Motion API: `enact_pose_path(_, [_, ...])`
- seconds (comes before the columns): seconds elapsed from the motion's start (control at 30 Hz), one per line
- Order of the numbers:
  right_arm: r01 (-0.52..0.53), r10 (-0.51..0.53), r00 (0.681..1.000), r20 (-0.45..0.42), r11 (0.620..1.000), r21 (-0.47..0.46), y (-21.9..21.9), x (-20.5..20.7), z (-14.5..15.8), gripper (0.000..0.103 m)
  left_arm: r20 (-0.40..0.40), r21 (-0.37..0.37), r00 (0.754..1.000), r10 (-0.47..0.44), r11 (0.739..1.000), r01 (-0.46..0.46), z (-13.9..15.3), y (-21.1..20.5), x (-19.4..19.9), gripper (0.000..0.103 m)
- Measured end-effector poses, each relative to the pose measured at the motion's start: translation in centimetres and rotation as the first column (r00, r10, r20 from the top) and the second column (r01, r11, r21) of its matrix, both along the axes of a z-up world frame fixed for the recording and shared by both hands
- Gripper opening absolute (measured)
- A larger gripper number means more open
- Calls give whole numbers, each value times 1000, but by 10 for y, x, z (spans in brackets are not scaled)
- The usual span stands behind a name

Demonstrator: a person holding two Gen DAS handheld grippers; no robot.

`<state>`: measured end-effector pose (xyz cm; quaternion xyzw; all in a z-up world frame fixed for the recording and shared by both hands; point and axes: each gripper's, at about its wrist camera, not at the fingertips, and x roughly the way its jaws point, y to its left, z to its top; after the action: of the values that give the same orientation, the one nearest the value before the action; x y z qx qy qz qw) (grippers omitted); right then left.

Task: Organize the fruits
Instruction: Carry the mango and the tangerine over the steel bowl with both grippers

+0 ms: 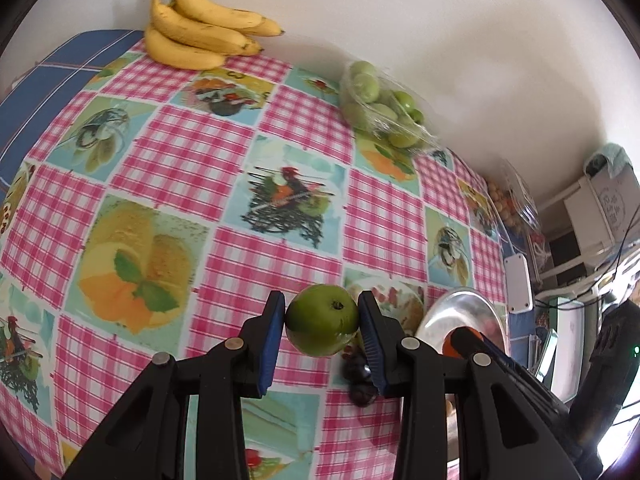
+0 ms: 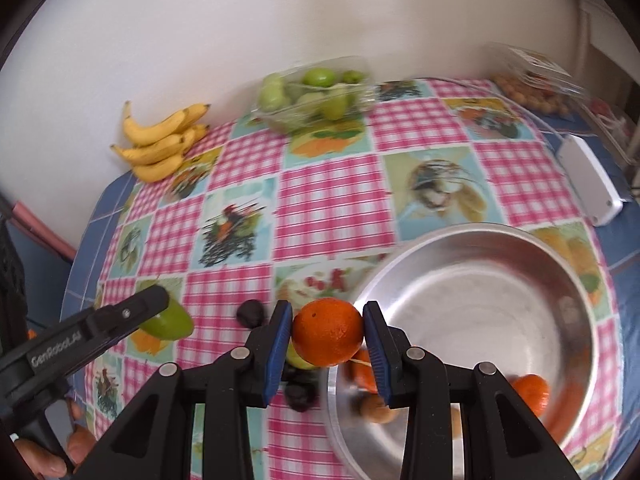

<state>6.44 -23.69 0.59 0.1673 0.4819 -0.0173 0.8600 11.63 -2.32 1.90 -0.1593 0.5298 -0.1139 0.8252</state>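
My left gripper (image 1: 322, 326) is shut on a green round fruit (image 1: 320, 322), held above the checked tablecloth. In the right wrist view that same gripper (image 2: 160, 312) comes in from the lower left with the green fruit (image 2: 170, 322). My right gripper (image 2: 327, 332) is shut on an orange (image 2: 326, 332), just left of the rim of a steel bowl (image 2: 472, 240). The bowl holds an orange fruit (image 2: 532, 398), a carrot-like piece (image 2: 566, 408) and a brown fruit (image 2: 378, 408). Dark plums (image 2: 250, 313) lie on the cloth by the bowl.
A bunch of bananas (image 1: 200, 28) lies at the table's far edge by the wall. A clear tray of green fruits (image 2: 316, 92) sits beside them, and a clear box of small orange fruits (image 2: 532, 88) at the far right. A white device (image 2: 592, 182) lies near the bowl.
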Motion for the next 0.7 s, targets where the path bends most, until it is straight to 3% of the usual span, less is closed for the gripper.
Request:
enact_pose_path(0.3, [131,-130,991,-24,991,23,-59,-17,-5,39,3,24,994,-110,994,110,-1,-52,-15,39])
enact_pose_path(0.7, [245,-243,969,-52,969,30,-115,-39,-13,39,-12,67,961,-276,959,276,-6,-126,-32,39])
